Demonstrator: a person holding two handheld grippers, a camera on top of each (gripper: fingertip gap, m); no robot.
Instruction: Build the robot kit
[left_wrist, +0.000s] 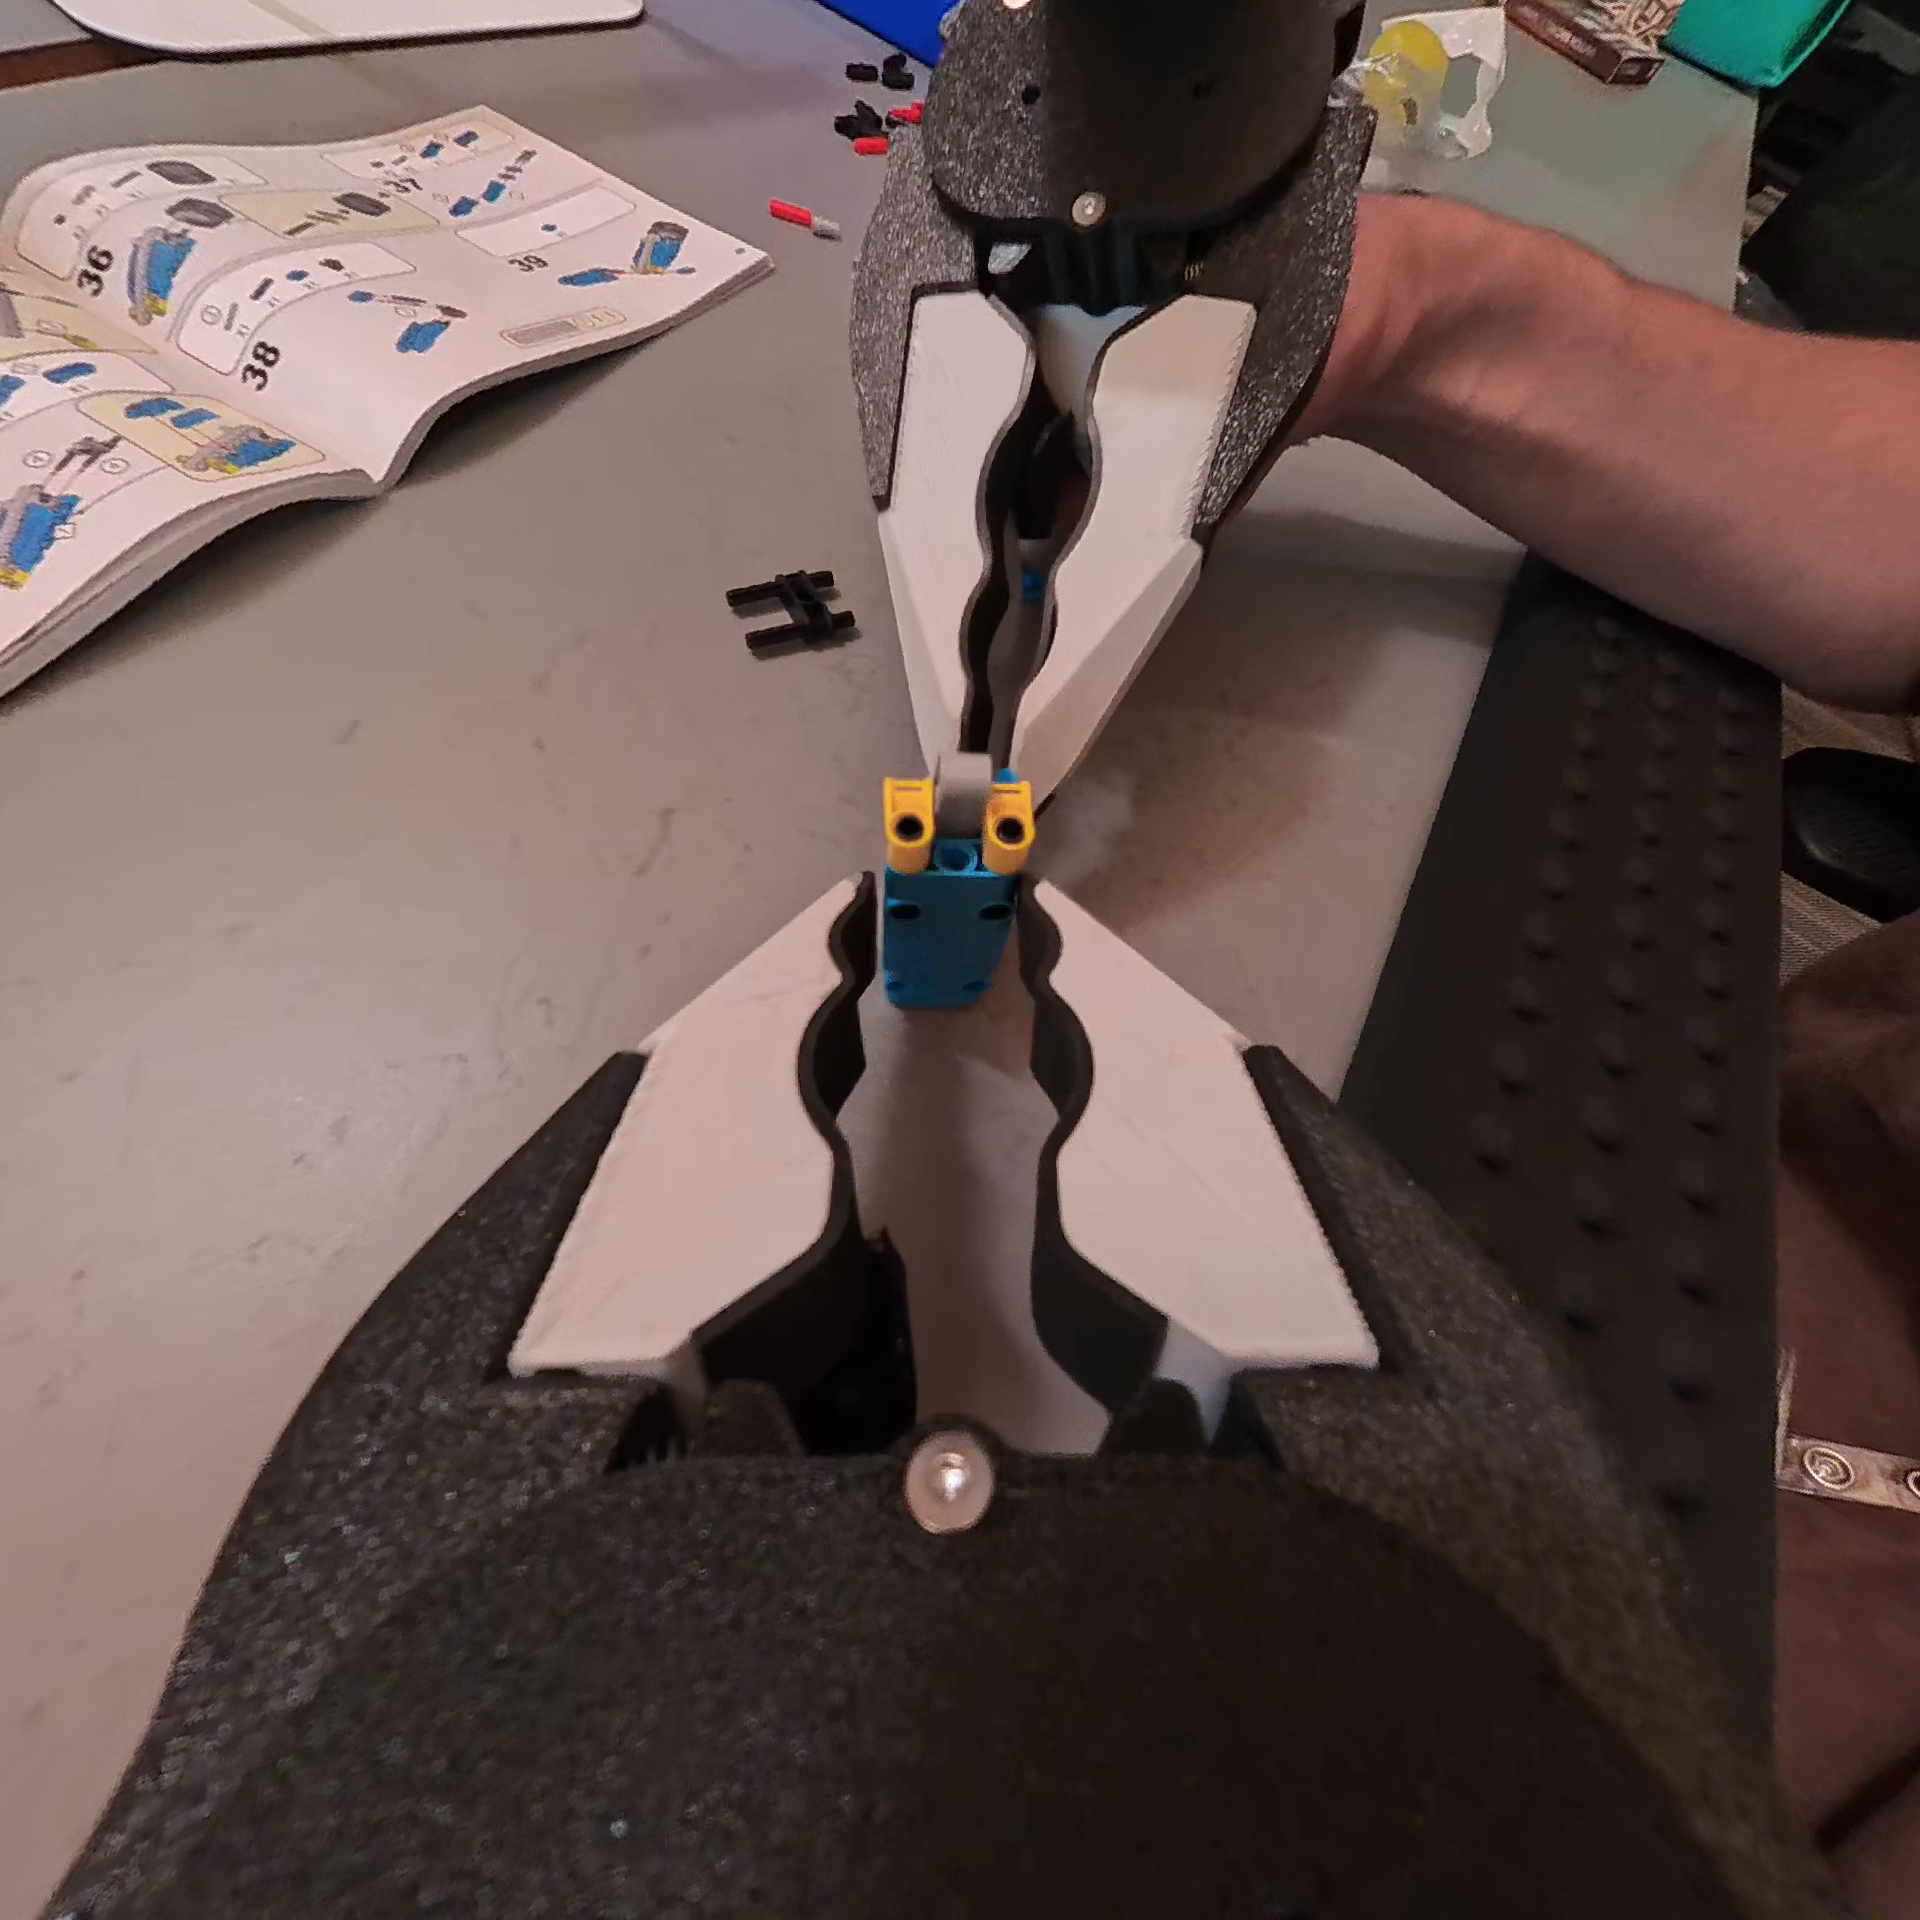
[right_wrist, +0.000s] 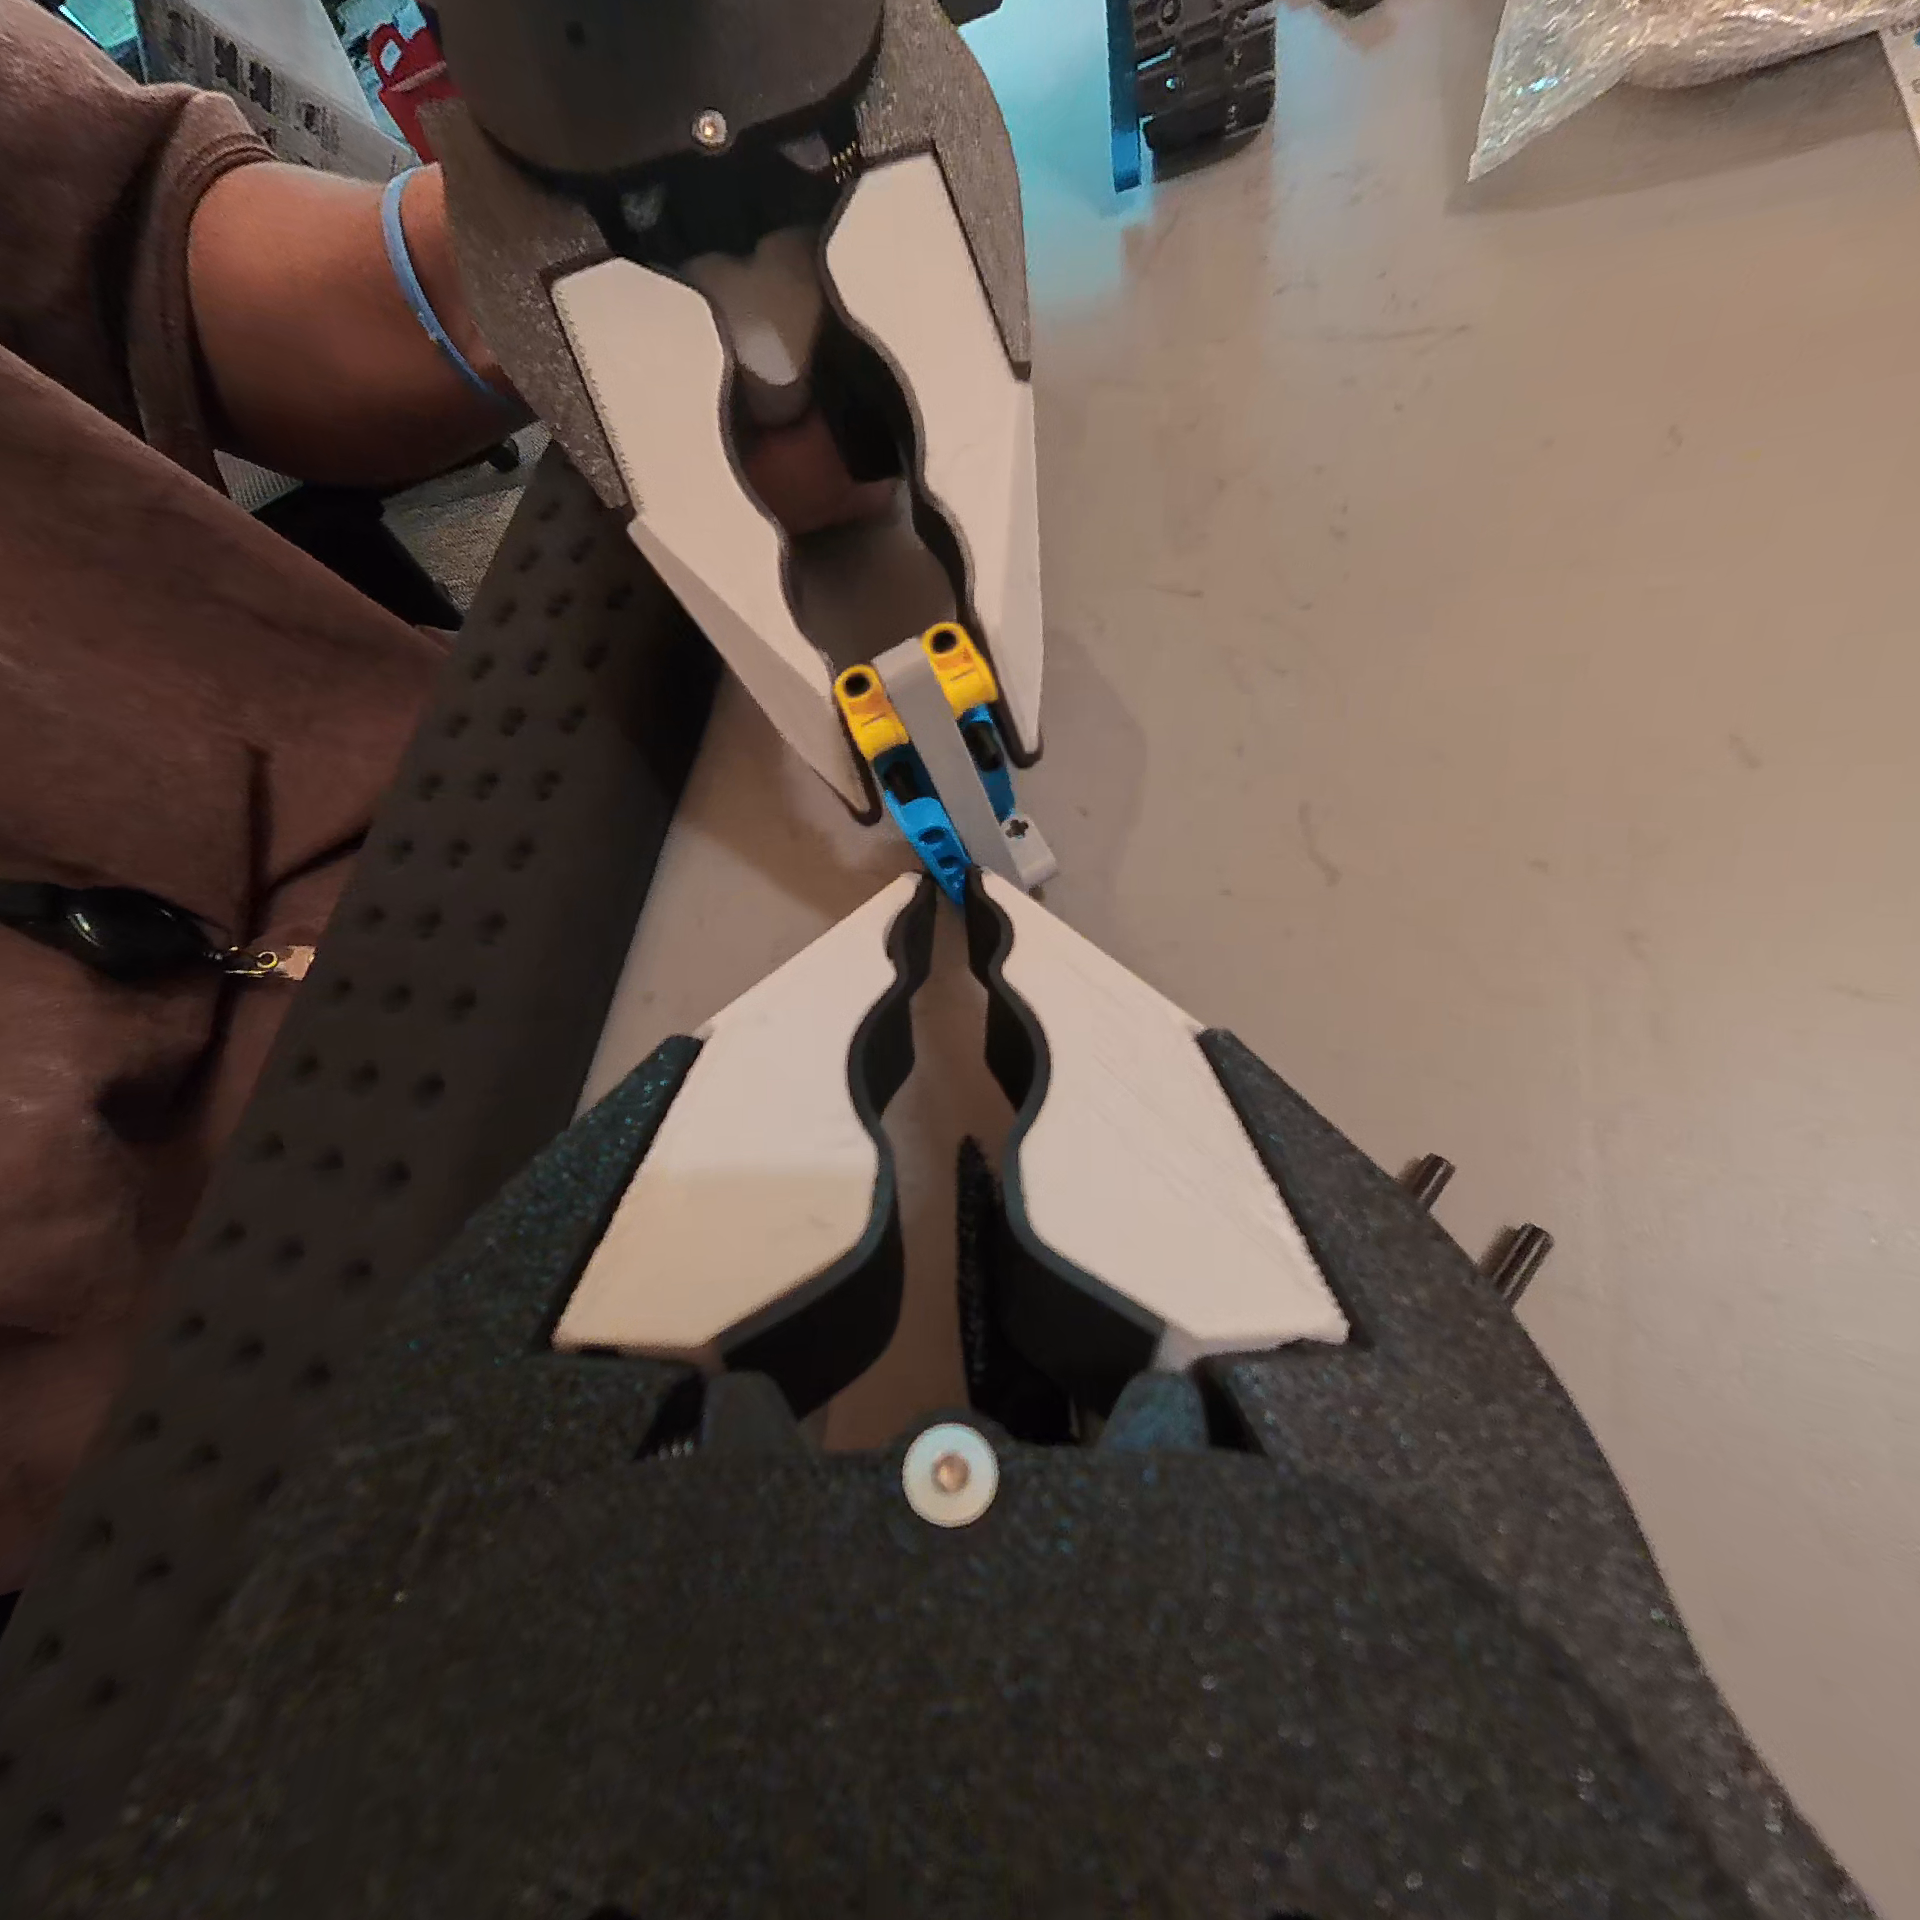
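A small brick assembly (left_wrist: 945, 935) is held above the grey table between both grippers. It has a blue body, two yellow connectors (left_wrist: 907, 826) and a grey beam (right_wrist: 945, 748). My left gripper (left_wrist: 945, 888) is shut on the blue body, with a finger on each side. My right gripper (right_wrist: 948, 881) faces it from the opposite side and is shut on the narrow blue end of the assembly (right_wrist: 914, 821), beside the grey beam's tip. The right gripper (left_wrist: 997, 769) shows at the top of the left wrist view. The left gripper (right_wrist: 940, 779) shows at the top of the right wrist view.
An open instruction booklet (left_wrist: 312, 312) lies at the left. A black connector piece (left_wrist: 795, 613), a red pin (left_wrist: 800, 216) and small loose parts (left_wrist: 873, 104) lie on the table. A black perforated mat (left_wrist: 1558, 935) runs along the table edge. A plastic bag (right_wrist: 1662, 62) lies far right. The person's forearms (left_wrist: 1610, 416) are close. The grippers are tip to tip, or close to it.
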